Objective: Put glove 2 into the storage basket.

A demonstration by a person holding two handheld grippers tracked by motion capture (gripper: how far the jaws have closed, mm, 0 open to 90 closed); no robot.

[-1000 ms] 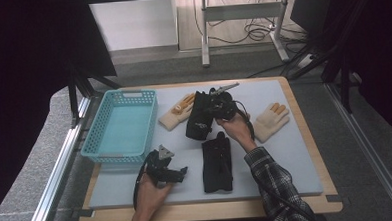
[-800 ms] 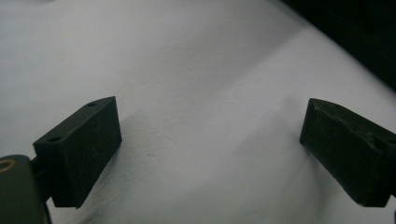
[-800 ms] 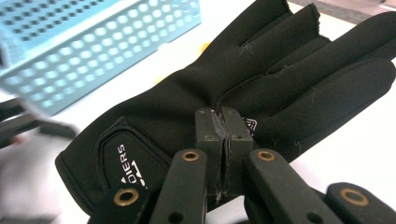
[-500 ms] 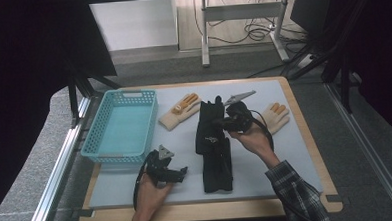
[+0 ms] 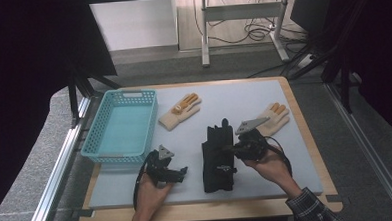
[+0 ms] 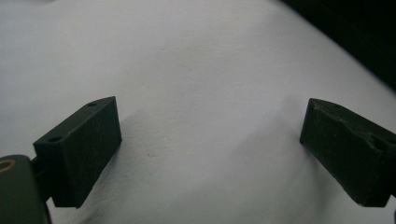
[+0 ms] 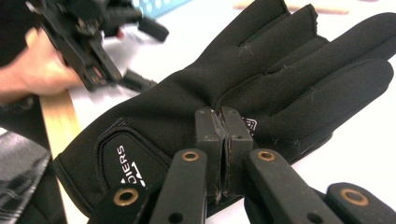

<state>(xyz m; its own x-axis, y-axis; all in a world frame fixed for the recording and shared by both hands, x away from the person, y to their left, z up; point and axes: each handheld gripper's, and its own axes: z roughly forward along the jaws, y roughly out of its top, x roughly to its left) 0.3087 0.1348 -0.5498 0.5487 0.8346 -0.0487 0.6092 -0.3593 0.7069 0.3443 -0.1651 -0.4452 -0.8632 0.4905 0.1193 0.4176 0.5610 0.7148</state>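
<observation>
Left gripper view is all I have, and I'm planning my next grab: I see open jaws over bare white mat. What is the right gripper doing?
Observer: The right gripper is shut on a black glove, pinching the back of it below the fingers.
Operator: Where does that glove lie from my side?
Observer: In the high view it lies on the mat just to the right of the left gripper, apart from it.
Operator: Is there anywhere to put it?
Observer: A teal basket stands just beyond the left gripper, with nothing in it.
</observation>
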